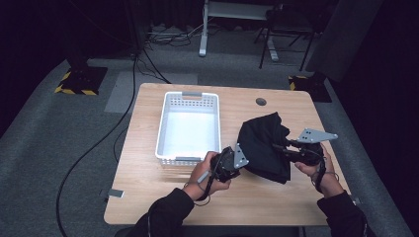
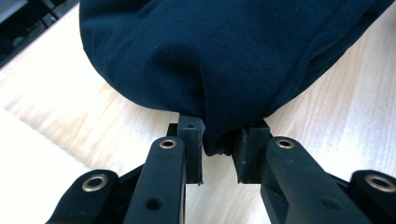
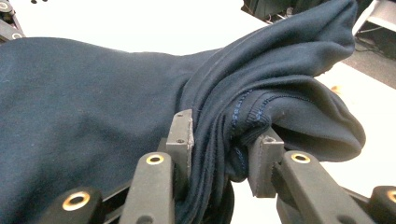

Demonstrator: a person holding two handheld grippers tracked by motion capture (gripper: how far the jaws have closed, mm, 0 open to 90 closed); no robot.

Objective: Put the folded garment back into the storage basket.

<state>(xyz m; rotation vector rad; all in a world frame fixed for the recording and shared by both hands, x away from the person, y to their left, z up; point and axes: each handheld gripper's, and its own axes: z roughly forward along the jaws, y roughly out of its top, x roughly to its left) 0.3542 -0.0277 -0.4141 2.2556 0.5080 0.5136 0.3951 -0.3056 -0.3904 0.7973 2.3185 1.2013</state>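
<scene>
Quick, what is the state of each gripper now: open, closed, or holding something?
Left gripper: closed on a fold of the dark cloth.
Right gripper: closed on a thick bunch of the same cloth, at its stitched edge.

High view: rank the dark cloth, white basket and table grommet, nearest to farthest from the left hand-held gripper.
1. Dark cloth: clamped in the left hand-held gripper, on its right.
2. White basket: just beyond it, to the left.
3. Grommet: near the table's far edge.

Black sleeves (image 1: 168, 210), brass-screwed black jaws

Basket (image 1: 189, 101) on table (image 1: 148, 187) left of garment (image 1: 262, 145), grippers at garment's either side
</scene>
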